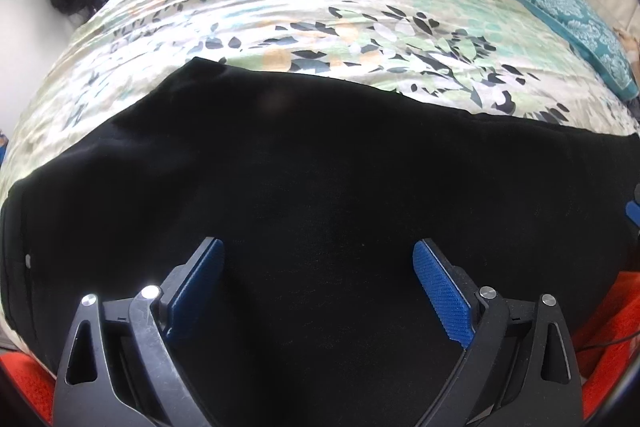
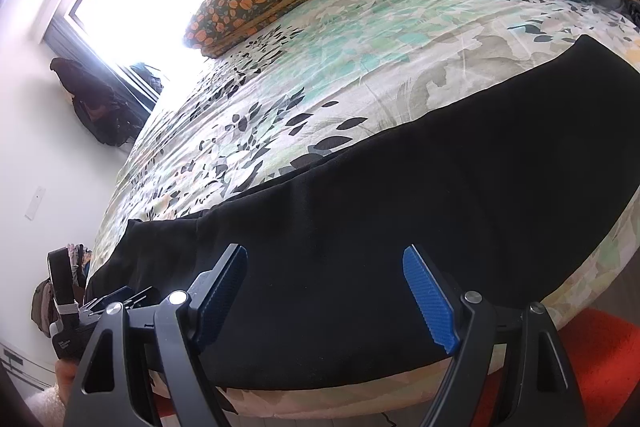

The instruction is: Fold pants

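Left wrist view: the left gripper [image 1: 318, 259] hangs with its jaws spread wide and nothing between them, directly over the black pants [image 1: 320, 187], which lie flat on the floral bedspread [image 1: 280, 15] with their long axis running side to side across the gripper. Right wrist view: the right gripper [image 2: 325, 265] is just as wide and empty, hovering at the near edge of the pants [image 2: 400, 227], which stretch from the lower left up to the far right. Both look about equally near the cloth.
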A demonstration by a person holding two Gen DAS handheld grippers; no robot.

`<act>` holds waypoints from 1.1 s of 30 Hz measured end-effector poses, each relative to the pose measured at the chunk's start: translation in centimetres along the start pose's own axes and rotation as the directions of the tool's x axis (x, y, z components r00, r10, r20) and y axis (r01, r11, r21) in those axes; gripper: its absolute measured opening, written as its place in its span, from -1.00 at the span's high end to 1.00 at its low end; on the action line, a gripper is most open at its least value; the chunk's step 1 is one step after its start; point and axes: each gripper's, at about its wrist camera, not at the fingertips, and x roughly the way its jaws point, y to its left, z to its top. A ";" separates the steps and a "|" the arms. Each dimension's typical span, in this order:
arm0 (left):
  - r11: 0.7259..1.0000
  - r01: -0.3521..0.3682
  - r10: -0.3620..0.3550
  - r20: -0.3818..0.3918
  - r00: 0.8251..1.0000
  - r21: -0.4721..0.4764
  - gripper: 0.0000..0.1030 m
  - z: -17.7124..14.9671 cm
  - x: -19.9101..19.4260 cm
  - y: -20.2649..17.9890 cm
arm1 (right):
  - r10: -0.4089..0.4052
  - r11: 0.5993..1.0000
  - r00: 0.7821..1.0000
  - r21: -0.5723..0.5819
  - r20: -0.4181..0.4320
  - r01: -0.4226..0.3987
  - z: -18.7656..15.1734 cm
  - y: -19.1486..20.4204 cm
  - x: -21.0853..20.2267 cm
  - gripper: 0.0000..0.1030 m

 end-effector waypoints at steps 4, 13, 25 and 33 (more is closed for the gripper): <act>1.000 0.016 -0.016 0.007 1.000 -0.020 -0.87 -0.1 -0.5 0.4 | 0.000 1.000 1.000 0.011 -0.001 0.000 0.0 -0.3 0.0 -0.56; 1.000 0.019 -0.019 0.012 1.000 -0.024 -0.87 -0.3 -1.1 0.7 | 0.002 1.000 1.000 0.006 -0.007 -0.002 0.0 -0.2 0.1 -0.56; 1.000 0.009 -0.009 0.004 1.000 -0.016 -0.87 -0.8 -1.2 0.6 | 0.013 1.000 1.000 0.027 -0.003 -0.013 0.1 -0.6 -0.1 -0.56; 0.999 0.021 -0.021 0.017 1.000 -0.025 -0.87 -0.6 -2.0 0.4 | 0.015 0.999 1.000 0.031 -0.002 -0.015 0.1 -0.6 -0.1 -0.56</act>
